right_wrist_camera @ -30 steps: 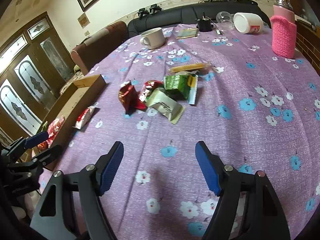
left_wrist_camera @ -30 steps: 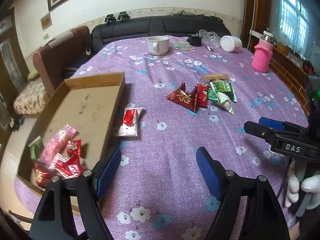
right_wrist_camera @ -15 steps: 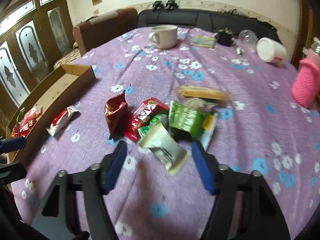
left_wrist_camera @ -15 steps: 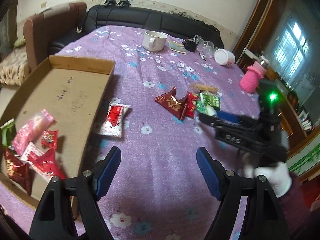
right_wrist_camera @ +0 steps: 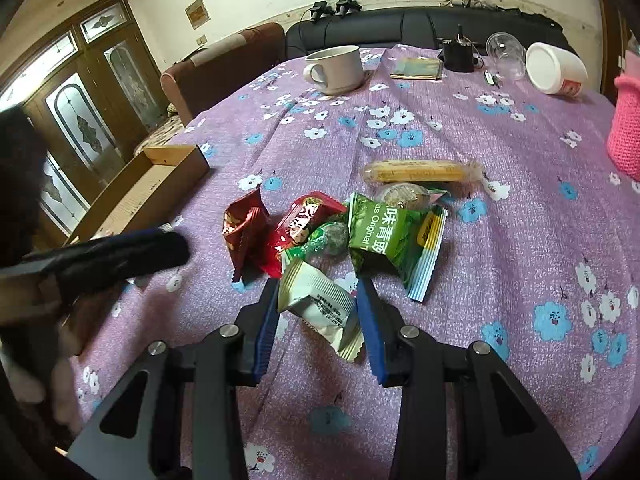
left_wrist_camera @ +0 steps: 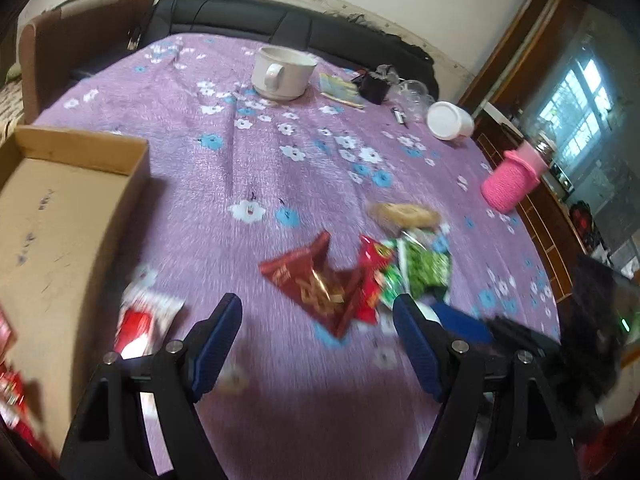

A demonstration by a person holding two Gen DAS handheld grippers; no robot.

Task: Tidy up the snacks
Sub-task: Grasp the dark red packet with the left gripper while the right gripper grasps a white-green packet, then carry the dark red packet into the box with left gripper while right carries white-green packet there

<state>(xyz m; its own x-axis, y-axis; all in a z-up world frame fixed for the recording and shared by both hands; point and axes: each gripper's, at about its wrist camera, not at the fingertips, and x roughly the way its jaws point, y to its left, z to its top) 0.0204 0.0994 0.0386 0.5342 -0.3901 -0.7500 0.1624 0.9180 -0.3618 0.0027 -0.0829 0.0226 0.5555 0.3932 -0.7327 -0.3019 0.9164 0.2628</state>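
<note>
Left wrist view, blurred by motion: one left gripper point(left_wrist_camera: 318, 320), jaws wide apart and holding nothing, above the purple flowered desk point(left_wrist_camera: 260, 168). One cardboard box point(left_wrist_camera: 52, 216) at the left edge of the desk; a few red packets show at its near end, count unclear. One red-and-white packet point(left_wrist_camera: 140, 320) lies on the cloth just beside the box. The snack pile point(left_wrist_camera: 360, 272) sits well to the right of the box: one dark red packet point(left_wrist_camera: 312, 280), one bright red packet, green packets of uncertain number, one pale bar beyond. Far from the box: one white mug point(left_wrist_camera: 284, 72), one tipped white cup point(left_wrist_camera: 450, 120), one pink knitted bottle sleeve point(left_wrist_camera: 510, 184). Right wrist view: one right gripper point(right_wrist_camera: 318, 312), jaws partly closed on either side of one white-and-green packet point(right_wrist_camera: 320, 308) at the near edge of the pile; whether the pads touch it cannot be told. Pile, right of the box point(right_wrist_camera: 160, 192): one crumpled red packet point(right_wrist_camera: 244, 232), one red wrapper point(right_wrist_camera: 304, 220), one green foil ball point(right_wrist_camera: 334, 238), one large green packet point(right_wrist_camera: 394, 240), one round biscuit point(right_wrist_camera: 404, 194), one long yellow bar point(right_wrist_camera: 420, 171).
</note>
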